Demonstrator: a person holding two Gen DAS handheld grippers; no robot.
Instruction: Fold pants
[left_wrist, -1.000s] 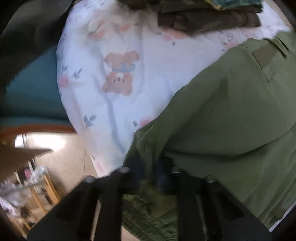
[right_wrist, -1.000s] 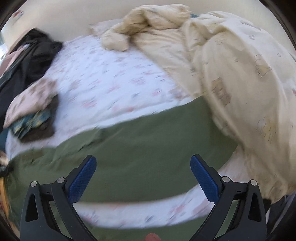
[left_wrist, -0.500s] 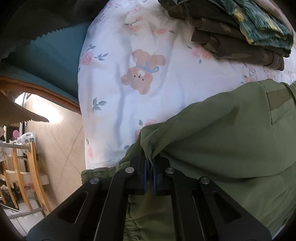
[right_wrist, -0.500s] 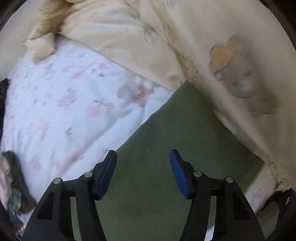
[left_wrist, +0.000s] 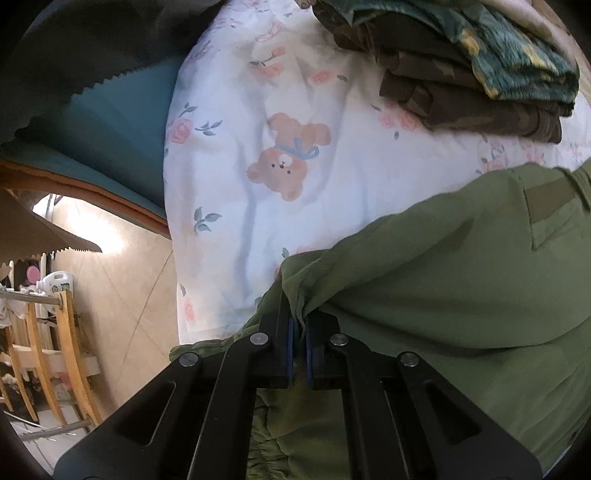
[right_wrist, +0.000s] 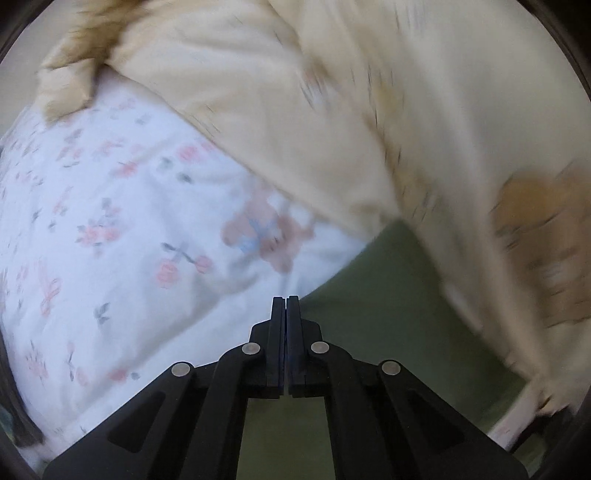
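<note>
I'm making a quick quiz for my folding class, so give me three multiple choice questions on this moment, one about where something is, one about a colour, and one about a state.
1. Where does the stack of folded clothes lie?
A. on the floral bedsheet, beyond the pants
B. on the floor
C. on a wooden chair

2. What colour are the pants?
A. blue
B. olive green
C. black

3. How is the left gripper?
A. wide open above the sheet
B. shut on nothing
C. shut on a bunched edge of the pants

Answers:
1 A, the left wrist view shows the stack resting on the sheet past the green cloth.
2 B, the cloth is olive green in both views.
3 C, the blue pads pinch a gathered fold of the green fabric.
</note>
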